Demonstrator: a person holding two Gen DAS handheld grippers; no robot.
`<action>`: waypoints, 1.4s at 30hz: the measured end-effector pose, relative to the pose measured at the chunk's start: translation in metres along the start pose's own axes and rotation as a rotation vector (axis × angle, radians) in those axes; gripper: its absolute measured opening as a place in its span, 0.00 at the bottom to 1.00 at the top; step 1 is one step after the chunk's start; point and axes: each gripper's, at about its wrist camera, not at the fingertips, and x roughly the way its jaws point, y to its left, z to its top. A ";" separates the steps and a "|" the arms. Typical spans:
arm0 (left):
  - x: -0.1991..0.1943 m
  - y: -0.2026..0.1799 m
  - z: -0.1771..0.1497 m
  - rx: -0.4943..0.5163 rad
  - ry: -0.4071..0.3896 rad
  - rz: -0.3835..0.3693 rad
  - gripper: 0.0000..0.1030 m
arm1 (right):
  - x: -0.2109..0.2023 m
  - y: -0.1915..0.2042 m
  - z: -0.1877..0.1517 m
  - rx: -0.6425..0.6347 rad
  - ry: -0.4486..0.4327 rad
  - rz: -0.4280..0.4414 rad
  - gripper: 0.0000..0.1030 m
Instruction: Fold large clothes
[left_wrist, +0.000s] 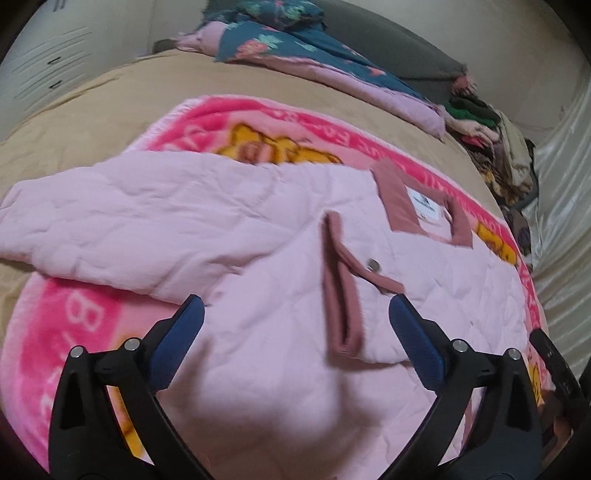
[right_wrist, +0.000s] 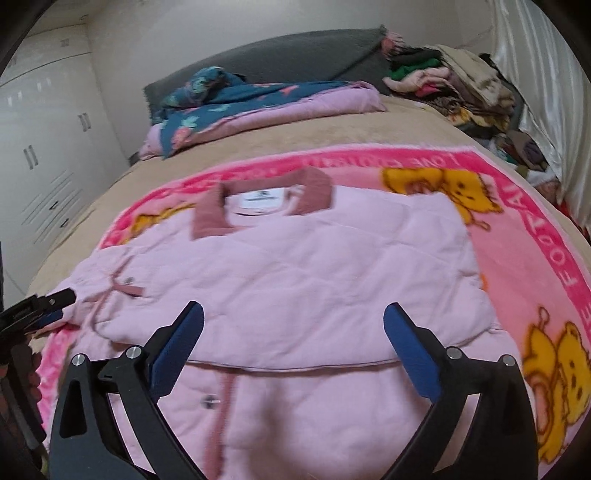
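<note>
Beige bed (right_wrist: 122, 184) and pink blanket (right_wrist: 535, 236) carry the pink jacket (right_wrist: 295, 266), just ahead of both tongs. Left tongs (left_wrist: 295, 314) and right tongs (right_wrist: 293, 319) gape empty. One side looks folded over; a sleeve (left_wrist: 110, 218) remains spread.

The print on the white label (left_wrist: 423, 206) inside the dusty-pink ribbed collar (right_wrist: 210, 218) of your pale pink quilted jacket (right_wrist: 295, 266) is too small and smeared to read in either wrist view. The jacket's lower part runs off the bottom edge of both pictures, behind the black gripper arms. The heap of mixed clothes (right_wrist: 454, 88) by the pale curtain is too blurred to sort into single garments.
</note>
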 end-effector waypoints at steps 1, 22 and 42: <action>-0.003 0.004 0.002 -0.012 -0.004 0.003 0.91 | -0.001 0.007 0.001 -0.008 -0.003 0.009 0.95; -0.049 0.117 0.025 -0.236 -0.116 0.141 0.91 | -0.002 0.154 0.010 -0.216 -0.006 0.182 0.95; -0.033 0.220 0.022 -0.490 -0.114 0.241 0.91 | 0.036 0.281 -0.002 -0.398 0.051 0.306 0.95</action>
